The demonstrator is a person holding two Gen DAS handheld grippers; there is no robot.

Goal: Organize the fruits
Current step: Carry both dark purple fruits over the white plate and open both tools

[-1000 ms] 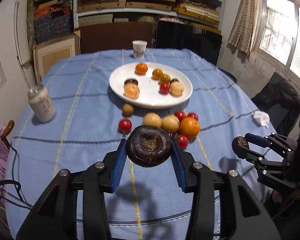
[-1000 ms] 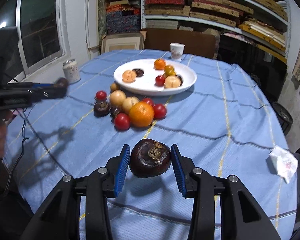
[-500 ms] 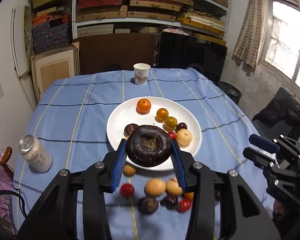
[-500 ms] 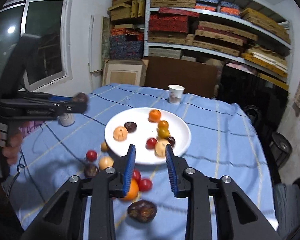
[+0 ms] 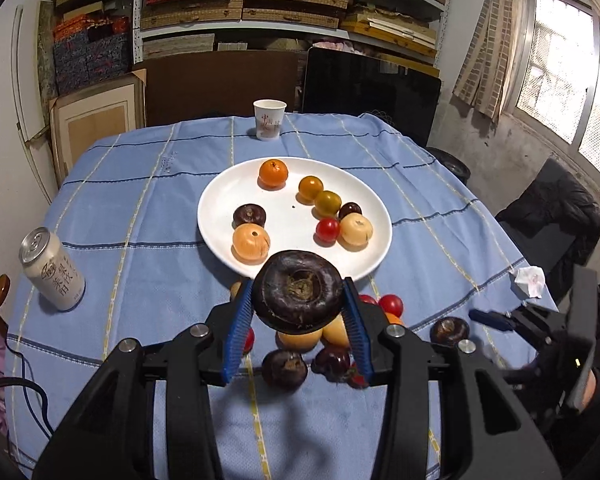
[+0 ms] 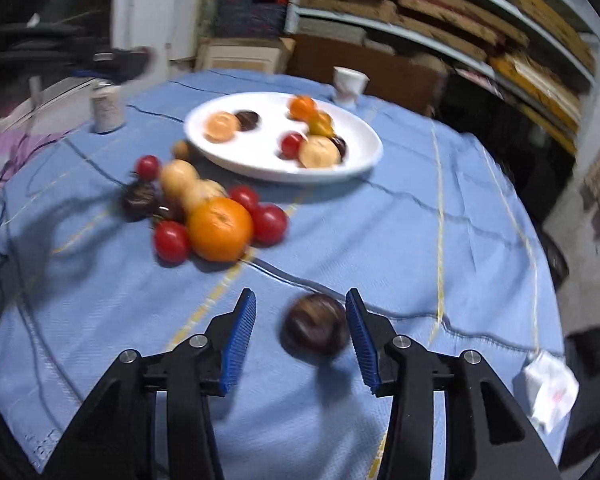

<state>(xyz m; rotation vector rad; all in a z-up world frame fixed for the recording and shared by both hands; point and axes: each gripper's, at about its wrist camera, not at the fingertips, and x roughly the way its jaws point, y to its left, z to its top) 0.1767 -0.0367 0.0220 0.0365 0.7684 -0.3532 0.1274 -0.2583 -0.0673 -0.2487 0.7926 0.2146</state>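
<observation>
My left gripper (image 5: 298, 312) is shut on a dark purple mangosteen (image 5: 298, 290), held above the table just in front of the white plate (image 5: 220, 200). The plate holds several fruits, among them an orange (image 5: 273, 173) and a red tomato (image 5: 327, 230). A pile of loose fruit (image 5: 312, 344) lies under my left gripper; in the right wrist view it includes a big orange (image 6: 220, 229). My right gripper (image 6: 301, 336) is open. A second dark mangosteen (image 6: 315, 325) lies on the cloth between its fingers, nearer the right one. It also shows in the left wrist view (image 5: 449, 330).
A drinks can (image 5: 52, 270) stands at the left of the blue tablecloth (image 5: 140, 220). A paper cup (image 5: 269, 119) stands behind the plate. A crumpled tissue (image 5: 531, 280) lies at the right edge. Shelves and boxes stand behind the table.
My right gripper let go of its mangosteen, opened wider and came down around it on the cloth. My left gripper rose with its mangosteen and moved towards the plate.
</observation>
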